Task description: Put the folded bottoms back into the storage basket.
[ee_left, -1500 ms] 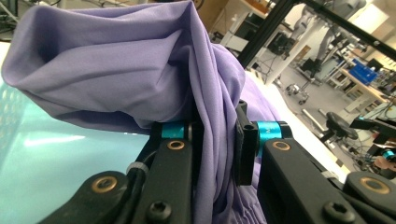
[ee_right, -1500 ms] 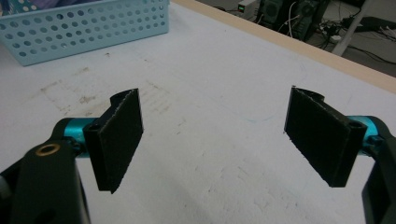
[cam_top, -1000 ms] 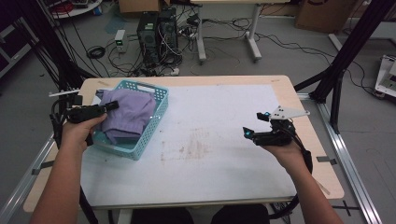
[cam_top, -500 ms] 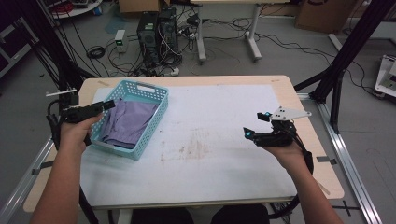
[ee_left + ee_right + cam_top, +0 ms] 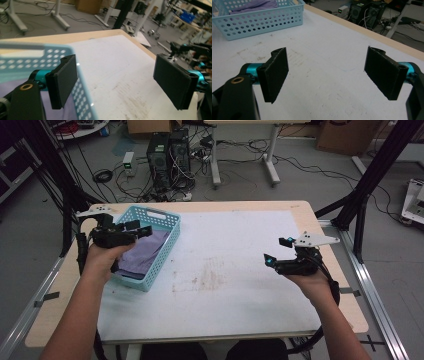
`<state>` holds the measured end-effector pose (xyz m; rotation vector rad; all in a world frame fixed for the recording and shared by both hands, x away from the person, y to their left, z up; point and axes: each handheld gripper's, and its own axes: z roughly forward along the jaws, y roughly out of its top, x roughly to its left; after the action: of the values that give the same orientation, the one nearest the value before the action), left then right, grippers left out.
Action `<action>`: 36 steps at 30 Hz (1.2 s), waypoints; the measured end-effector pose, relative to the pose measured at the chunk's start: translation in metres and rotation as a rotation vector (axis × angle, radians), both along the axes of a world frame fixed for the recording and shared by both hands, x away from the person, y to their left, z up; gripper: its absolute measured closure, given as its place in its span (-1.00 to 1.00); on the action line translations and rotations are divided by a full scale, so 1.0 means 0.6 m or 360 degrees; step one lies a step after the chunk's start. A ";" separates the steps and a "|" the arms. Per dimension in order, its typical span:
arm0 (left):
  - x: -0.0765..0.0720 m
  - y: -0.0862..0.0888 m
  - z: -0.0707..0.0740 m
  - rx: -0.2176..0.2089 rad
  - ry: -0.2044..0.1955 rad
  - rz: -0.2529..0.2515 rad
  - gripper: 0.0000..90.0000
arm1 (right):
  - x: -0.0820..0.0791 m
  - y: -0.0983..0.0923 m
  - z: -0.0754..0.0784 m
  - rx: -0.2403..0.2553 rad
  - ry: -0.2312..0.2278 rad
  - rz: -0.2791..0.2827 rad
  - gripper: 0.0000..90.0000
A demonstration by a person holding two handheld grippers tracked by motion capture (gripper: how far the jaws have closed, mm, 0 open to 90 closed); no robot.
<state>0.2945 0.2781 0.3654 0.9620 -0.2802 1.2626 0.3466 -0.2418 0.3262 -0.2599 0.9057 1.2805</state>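
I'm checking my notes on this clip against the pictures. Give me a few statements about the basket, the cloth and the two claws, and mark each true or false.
1. A purple cloth lies inside the light blue basket. True.
2. The basket stands at the table's right side. False: in the high view it stands at the left, by the left claw.
3. The left claw grips the cloth. False: its jaws have just been opening and stand wide with no cloth between them; the basket's wall runs past one jaw.
4. The right claw is open and holds nothing. True.
5. The white table top shows brownish stains near its middle. True.
6. The basket is tipped on its side. False: it stands upright.
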 end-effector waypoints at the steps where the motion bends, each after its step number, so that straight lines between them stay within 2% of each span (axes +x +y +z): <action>1: -0.003 -0.011 -0.001 0.0036 -0.0014 0.0007 -0.59 | -0.001 -0.001 0.000 0.0001 -0.0004 0.0002 -0.56; 7: -0.015 -0.068 -0.010 0.0183 -0.0102 0.0085 -0.63 | -0.008 -0.004 0.000 -0.0001 -0.0020 0.0006 -0.56; 13: -0.010 -0.109 -0.021 0.0273 -0.0164 0.0142 -0.68 | -0.007 -0.004 -0.001 -0.0006 -0.0007 0.0015 -0.56; 15: -0.007 -0.120 -0.024 0.0306 -0.0181 0.0136 -0.69 | -0.007 -0.005 0.000 -0.0012 -0.0014 0.0010 -0.56; 21: 0.010 -0.142 -0.031 0.0324 -0.0199 0.0175 -0.69 | -0.008 -0.002 0.003 -0.0017 -0.0011 0.0007 -0.56; 25: 0.026 -0.149 -0.033 0.0335 -0.0160 0.0199 -0.69 | -0.007 0.001 0.006 -0.0026 -0.0015 0.0001 -0.56; 27: 0.032 -0.151 -0.034 0.0334 -0.0160 0.0210 -0.69 | -0.006 0.003 0.006 -0.0026 -0.0005 0.0001 -0.56; 36: 0.037 -0.151 -0.036 0.0327 -0.0144 0.0202 -0.69 | -0.005 0.006 0.010 -0.0034 0.0002 -0.0007 -0.56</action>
<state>0.3169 0.1875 0.3440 1.1129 -0.4315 1.4156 0.3438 -0.2382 0.3320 -0.2737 0.9208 1.2679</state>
